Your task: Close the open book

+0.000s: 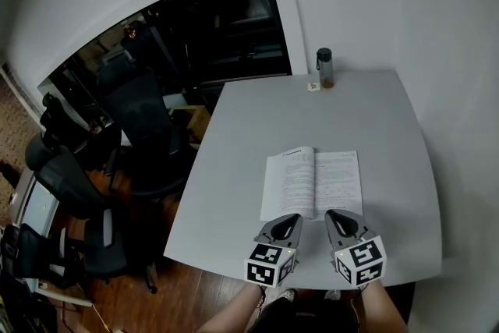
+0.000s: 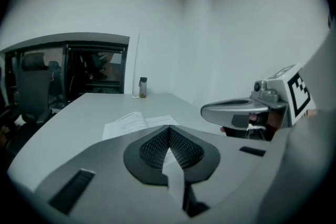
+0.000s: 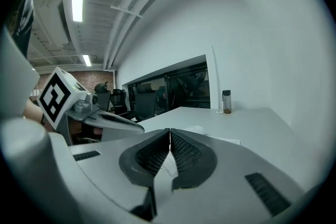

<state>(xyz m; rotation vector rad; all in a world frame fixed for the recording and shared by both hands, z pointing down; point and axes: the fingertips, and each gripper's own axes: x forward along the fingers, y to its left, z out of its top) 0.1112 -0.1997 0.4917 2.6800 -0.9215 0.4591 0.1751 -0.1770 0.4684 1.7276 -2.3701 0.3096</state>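
Only the head view shows the whole book (image 1: 313,182), open flat at lower centre on the bench (image 1: 257,121). The gripper views show the left claw (image 2: 169,128) and right claw (image 3: 169,131) fully closed, empty.

The tabletop (image 1: 257,129) reads smooth and matt, pale grey. The book (image 1: 312,182) shows flat, matt white paper. The left tongs (image 1: 290,217) and right tongs (image 1: 334,214) wear smooth grey plastic shells with a soft sheen, and their pads (image 2: 184,147) are black and finely ribbed. The bottle (image 1: 324,68) looks clear and glossy, the floor (image 1: 187,292) polished brown wood.
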